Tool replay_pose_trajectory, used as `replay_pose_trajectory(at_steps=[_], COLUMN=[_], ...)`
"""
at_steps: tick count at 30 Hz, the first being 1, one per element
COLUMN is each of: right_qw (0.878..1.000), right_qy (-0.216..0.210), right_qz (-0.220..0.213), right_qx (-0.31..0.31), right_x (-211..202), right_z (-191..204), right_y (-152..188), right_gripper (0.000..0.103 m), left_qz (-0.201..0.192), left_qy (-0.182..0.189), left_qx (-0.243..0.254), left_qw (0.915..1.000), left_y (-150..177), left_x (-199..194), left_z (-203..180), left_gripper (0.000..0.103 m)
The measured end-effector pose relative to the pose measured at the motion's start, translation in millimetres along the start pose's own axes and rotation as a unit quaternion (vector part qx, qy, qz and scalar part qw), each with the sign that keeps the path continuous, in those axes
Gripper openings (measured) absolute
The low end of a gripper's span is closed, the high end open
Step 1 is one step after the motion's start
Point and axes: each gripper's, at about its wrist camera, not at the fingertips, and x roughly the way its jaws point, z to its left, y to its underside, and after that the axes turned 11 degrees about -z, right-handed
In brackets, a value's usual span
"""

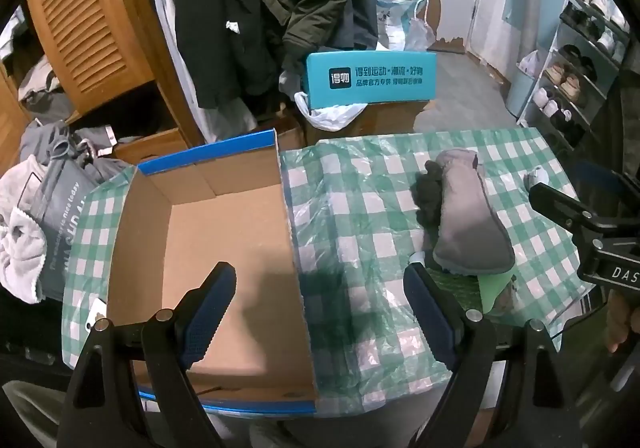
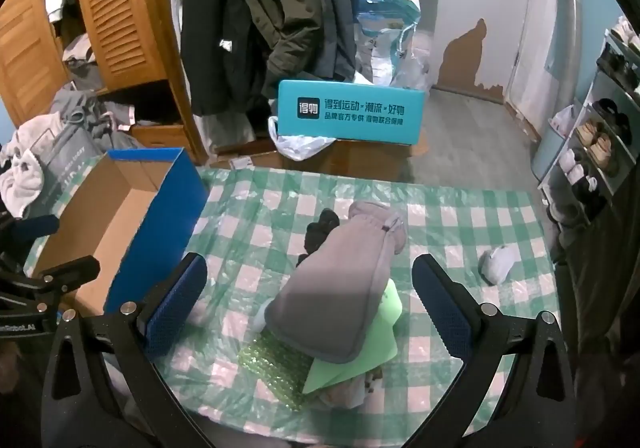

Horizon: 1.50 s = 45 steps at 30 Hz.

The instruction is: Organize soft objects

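A grey fleece mitten (image 2: 340, 296) lies on top of a pile of soft things on the green checked tablecloth (image 2: 460, 216). Under it are a dark fuzzy item (image 2: 320, 232), a light green cloth (image 2: 376, 344) and a green sequin pad (image 2: 276, 368). A small pale rolled sock (image 2: 496, 264) lies apart to the right. An empty blue-edged cardboard box (image 1: 208, 248) stands open at the left. My left gripper (image 1: 320, 308) is open, empty, over the box's right wall. My right gripper (image 2: 308, 308) is open, its fingers either side of the pile. The mitten (image 1: 468, 216) also shows in the left wrist view.
A teal shoebox (image 2: 348, 112) sits on brown cartons behind the table. Coats (image 2: 260, 8) hang at the back beside a wooden louvred cabinet (image 2: 120, 8). Clothes (image 1: 36, 208) are heaped at the left. A shoe rack (image 2: 600, 136) stands at the right.
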Motion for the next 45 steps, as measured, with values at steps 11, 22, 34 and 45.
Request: replay_pose_trajectory(at_steps=[11,22,34,45], right_qw=[1.0,1.0,1.0,1.0], right_qy=[0.001,0.0,0.0,-0.001], right_qz=[0.0,0.0,-0.001,0.0], right_qx=[-0.001,-0.001,0.0,0.0], right_x=[0.4,-0.9,-1.2,-1.2], right_z=[-1.1,-2.2,-2.6,-3.3], right_y=[-0.7,-1.8,-1.5,-1.7], right_gripper=[0.101,0.101,0.101,0.101], left_qz=[-0.002,-0.001,-0.001,0.0], left_qy=[0.003,0.002,0.002,0.003], left_qx=[0.0,0.0,0.0,-0.001], left_qw=[1.0,1.0,1.0,1.0], left_y=[2.1,3.1,4.1,3.6], left_x=[0.3,0.6,0.2,0.4], left_z=[-0.9,-2.5,-3.6,-3.5], left_gripper=[0.087,0.087,0.087,0.087])
